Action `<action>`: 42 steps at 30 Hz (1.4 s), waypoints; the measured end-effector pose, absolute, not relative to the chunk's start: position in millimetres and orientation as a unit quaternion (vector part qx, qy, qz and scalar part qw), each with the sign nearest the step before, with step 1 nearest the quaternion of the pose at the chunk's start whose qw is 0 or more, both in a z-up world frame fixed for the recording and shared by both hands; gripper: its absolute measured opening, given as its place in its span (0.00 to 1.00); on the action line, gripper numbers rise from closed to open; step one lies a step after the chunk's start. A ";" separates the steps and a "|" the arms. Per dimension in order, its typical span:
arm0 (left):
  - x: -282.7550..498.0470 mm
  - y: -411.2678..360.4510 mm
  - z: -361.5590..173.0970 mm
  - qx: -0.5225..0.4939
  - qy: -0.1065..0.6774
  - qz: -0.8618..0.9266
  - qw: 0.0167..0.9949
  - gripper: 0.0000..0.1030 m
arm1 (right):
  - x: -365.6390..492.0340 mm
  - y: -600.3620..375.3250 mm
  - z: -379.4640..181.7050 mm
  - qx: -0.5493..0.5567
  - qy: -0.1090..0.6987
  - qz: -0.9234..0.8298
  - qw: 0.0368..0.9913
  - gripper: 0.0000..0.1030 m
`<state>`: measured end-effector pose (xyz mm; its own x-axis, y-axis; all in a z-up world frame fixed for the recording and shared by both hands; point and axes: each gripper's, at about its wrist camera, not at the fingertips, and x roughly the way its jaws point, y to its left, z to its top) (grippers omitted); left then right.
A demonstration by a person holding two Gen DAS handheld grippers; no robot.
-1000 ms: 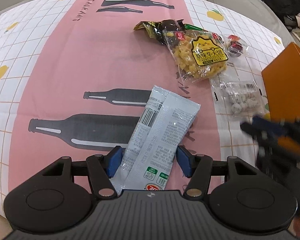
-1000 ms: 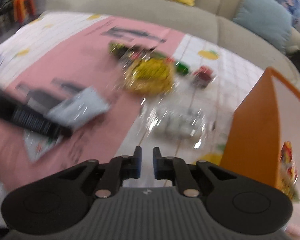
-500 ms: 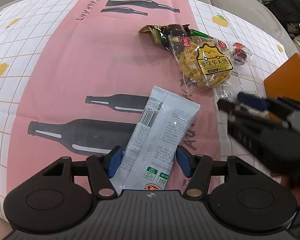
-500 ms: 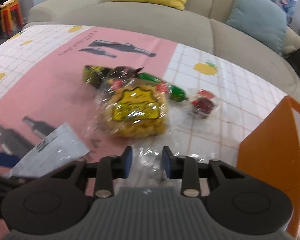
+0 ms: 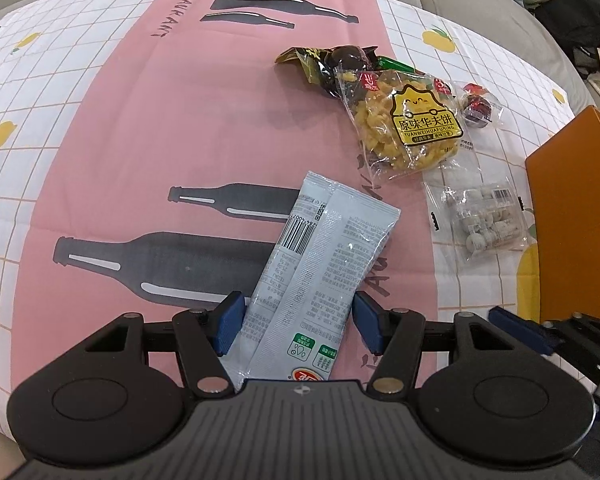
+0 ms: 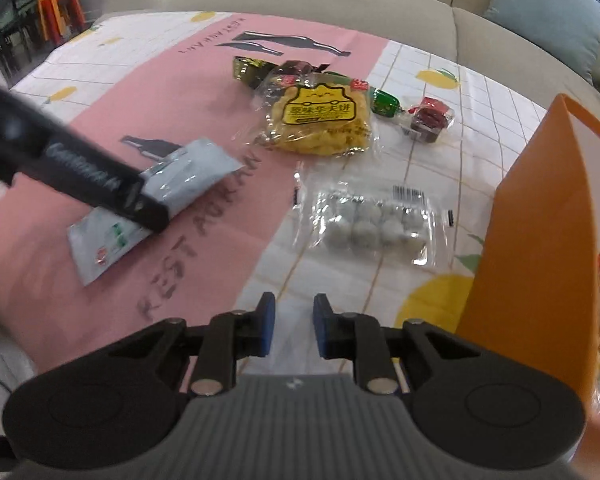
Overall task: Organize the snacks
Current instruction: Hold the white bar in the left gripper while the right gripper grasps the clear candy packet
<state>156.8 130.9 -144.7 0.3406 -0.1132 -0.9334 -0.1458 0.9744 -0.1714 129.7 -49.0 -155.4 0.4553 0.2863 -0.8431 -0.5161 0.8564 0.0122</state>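
Note:
A grey snack packet (image 5: 332,248) lies flat on the pink strip of the tablecloth. My left gripper (image 5: 298,320) straddles its near end, both blue pads against its long edges; the right wrist view shows that gripper (image 6: 140,200) bearing down on the packet (image 6: 188,172). My right gripper (image 6: 294,328) hovers over the cloth short of a clear bag of white round sweets (image 6: 372,224); its jaws are closing with nothing between them. Farther back lies a yellow waffle snack bag (image 6: 320,120).
An orange paper bag (image 6: 540,220) stands at the right, a snack showing inside it. A small red sweet pack (image 6: 428,118) and dark and green wrappers (image 5: 324,64) lie by the yellow bag. A beige sofa with cushions runs behind the table.
My right gripper swung in over the clear sweets bag with its jaws slightly apart, then drew back toward me, jaws narrowed and empty. The left gripper and the grey packet have not moved.

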 end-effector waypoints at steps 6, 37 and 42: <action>158.6 130.9 -142.7 -0.125 0.566 0.015 0.815 0.66 | 136.8 -60.3 -136.2 -0.031 0.433 0.156 0.887 0.51; 172.4 137.8 -145.9 -0.118 0.565 0.024 0.816 0.66 | 209.1 -45.1 -160.4 0.097 0.481 0.010 0.871 0.60; 169.0 141.6 -145.8 -0.116 0.572 0.027 0.812 0.66 | 197.5 -46.0 -158.3 0.038 0.489 0.105 0.865 0.57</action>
<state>169.0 141.6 -145.8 0.3444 -0.0889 -0.9346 -0.1775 0.9714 -0.1578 197.5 -46.0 -158.3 0.5008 0.2183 -0.8376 -0.1437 0.9752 0.1682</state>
